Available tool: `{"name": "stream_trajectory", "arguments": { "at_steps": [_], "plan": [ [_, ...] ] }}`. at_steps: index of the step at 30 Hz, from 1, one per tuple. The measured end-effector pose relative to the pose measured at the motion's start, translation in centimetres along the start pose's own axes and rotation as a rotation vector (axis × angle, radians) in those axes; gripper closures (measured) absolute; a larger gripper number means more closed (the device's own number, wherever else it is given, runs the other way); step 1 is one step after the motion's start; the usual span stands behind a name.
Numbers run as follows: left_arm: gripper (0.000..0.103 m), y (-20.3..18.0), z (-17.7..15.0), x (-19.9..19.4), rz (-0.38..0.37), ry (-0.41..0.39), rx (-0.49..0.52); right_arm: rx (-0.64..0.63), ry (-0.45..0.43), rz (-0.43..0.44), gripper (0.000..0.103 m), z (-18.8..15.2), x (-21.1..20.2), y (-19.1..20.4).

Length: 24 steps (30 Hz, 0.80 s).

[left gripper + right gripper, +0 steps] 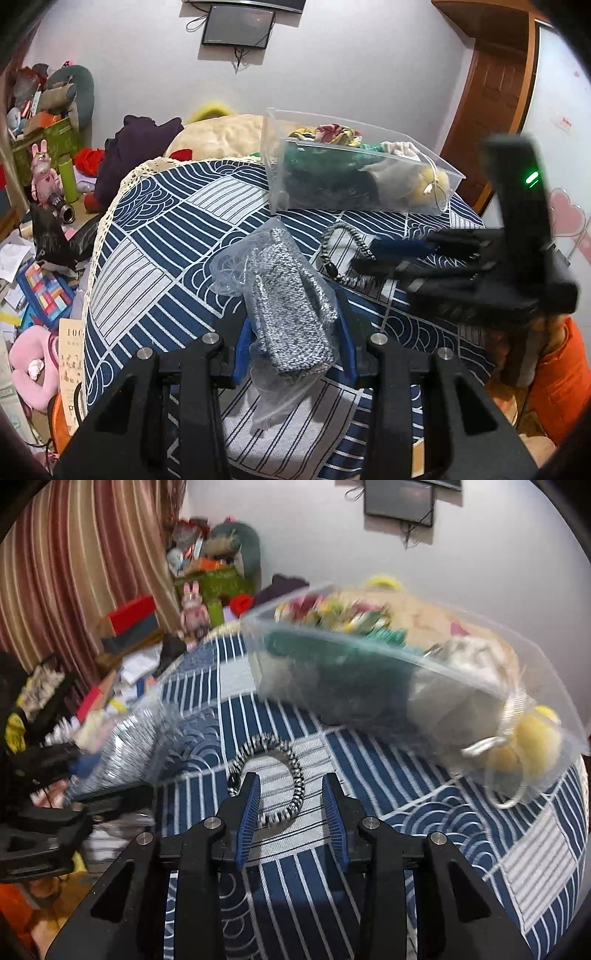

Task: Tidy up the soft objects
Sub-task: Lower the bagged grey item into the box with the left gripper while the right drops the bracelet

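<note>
My left gripper [293, 317] is shut on a grey knitted item in a clear plastic bag [291, 314] and holds it over the blue patterned cloth [155, 258]; the bag also shows blurred in the right wrist view [122, 746]. A clear plastic bin [354, 173] with several soft items stands at the back; it also shows in the right wrist view [388, 672]. A black-and-white striped hair band [280, 775] lies on the cloth. My right gripper [291, 786] is open, its fingers either side of the band; it also shows in the left wrist view [399, 258].
The cloth-covered surface ends at a lace edge [110, 206] on the left. Below lie cluttered toys, books and a pink plush [29, 362]. A cream plush [221, 136] lies behind the bin. A wooden door [491, 92] stands at the right.
</note>
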<state>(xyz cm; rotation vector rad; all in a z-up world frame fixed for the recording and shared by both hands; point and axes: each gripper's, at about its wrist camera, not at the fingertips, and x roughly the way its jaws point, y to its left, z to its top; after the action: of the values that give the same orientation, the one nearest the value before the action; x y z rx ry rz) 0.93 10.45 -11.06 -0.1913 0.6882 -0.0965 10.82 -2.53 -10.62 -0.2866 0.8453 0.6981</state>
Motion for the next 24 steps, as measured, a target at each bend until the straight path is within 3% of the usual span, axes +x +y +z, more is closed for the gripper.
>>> {"name": "stream_trajectory", "arguments": {
  "at_steps": [2, 7, 14, 24],
  "plan": [
    [0.064, -0.2, 0.0, 0.0, -0.004, -0.003, 0.006, -0.031, 0.026, -0.011, 0.073, -0.6, 0.9, 0.5],
    [0.064, -0.5, 0.1, -0.3, -0.004, -0.014, 0.013, -0.071, 0.008, -0.047, 0.095, -0.8, 0.5, 1.2],
    [0.064, -1.1, 1.3, -1.0, -0.012, -0.048, 0.011, -0.001, -0.052, -0.039, 0.097, -0.9, -1.3, -0.2],
    [0.064, -4.0, 5.3, -2.1, -0.051, -0.156, 0.047, 0.074, -0.233, -0.076, 0.097, -0.2, -7.7, -2.8]
  ]
}}
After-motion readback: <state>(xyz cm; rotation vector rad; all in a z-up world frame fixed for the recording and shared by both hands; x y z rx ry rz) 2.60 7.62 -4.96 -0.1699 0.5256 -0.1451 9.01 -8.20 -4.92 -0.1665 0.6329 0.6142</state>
